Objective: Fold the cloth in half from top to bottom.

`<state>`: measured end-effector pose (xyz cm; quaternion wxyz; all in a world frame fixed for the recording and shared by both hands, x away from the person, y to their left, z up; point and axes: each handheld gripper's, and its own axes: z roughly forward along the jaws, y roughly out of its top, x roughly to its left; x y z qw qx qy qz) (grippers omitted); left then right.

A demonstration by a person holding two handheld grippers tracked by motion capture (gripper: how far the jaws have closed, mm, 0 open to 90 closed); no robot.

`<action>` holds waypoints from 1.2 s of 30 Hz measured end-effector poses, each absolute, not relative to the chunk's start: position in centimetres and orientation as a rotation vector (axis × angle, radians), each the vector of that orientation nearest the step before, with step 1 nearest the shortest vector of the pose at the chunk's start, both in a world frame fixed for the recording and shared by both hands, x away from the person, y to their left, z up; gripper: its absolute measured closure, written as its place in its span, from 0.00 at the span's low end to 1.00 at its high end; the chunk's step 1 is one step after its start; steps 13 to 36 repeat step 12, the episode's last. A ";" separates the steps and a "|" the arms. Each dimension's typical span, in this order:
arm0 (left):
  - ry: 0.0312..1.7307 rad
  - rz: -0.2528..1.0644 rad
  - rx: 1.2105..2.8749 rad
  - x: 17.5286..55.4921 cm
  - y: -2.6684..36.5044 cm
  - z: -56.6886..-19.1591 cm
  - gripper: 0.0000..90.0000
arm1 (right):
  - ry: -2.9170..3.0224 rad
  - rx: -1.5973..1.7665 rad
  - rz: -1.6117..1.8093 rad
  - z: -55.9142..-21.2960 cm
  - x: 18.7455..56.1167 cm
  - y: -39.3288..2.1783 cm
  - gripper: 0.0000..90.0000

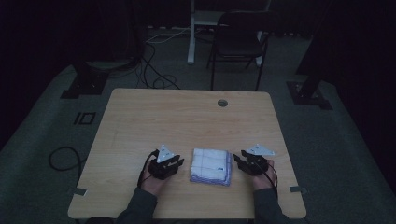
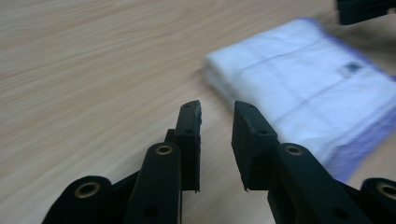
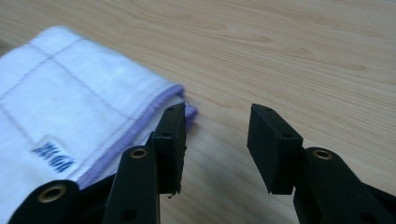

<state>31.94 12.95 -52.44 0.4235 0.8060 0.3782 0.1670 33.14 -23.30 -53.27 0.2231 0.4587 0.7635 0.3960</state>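
Note:
A folded white cloth (image 1: 211, 166) with purple grid lines and a purple hem lies flat near the front of the wooden table (image 1: 187, 116). My left gripper (image 1: 179, 164) sits just left of it, low over the wood. In the left gripper view my left gripper (image 2: 217, 109) is open with bare wood between the jaws, and the cloth (image 2: 303, 88) lies ahead to the right. My right gripper (image 1: 237, 159) is just right of the cloth. In the right gripper view my right gripper (image 3: 218, 112) stands open and empty, one finger (image 3: 170, 140) beside the cloth's (image 3: 70, 107) hemmed corner.
A round cable hole (image 1: 222, 102) sits in the table's far edge area. Beyond the table stand a dark chair (image 1: 238, 37) and a white post (image 1: 191, 32), with cables (image 1: 154, 70) on the floor. The table's front edge runs close below both hands.

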 end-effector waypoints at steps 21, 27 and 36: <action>1.115 0.466 1.992 33.6 16.9 -53.1 0.78 | 2.078 1.334 1.046 -54.0 34.0 -24.5 0.63; 1.115 0.466 1.992 33.6 16.9 -53.1 0.78 | 2.078 1.334 1.046 -54.0 34.0 -24.5 0.63; 1.115 0.466 1.992 33.6 16.9 -53.1 0.78 | 2.078 1.334 1.046 -54.0 34.0 -24.5 0.63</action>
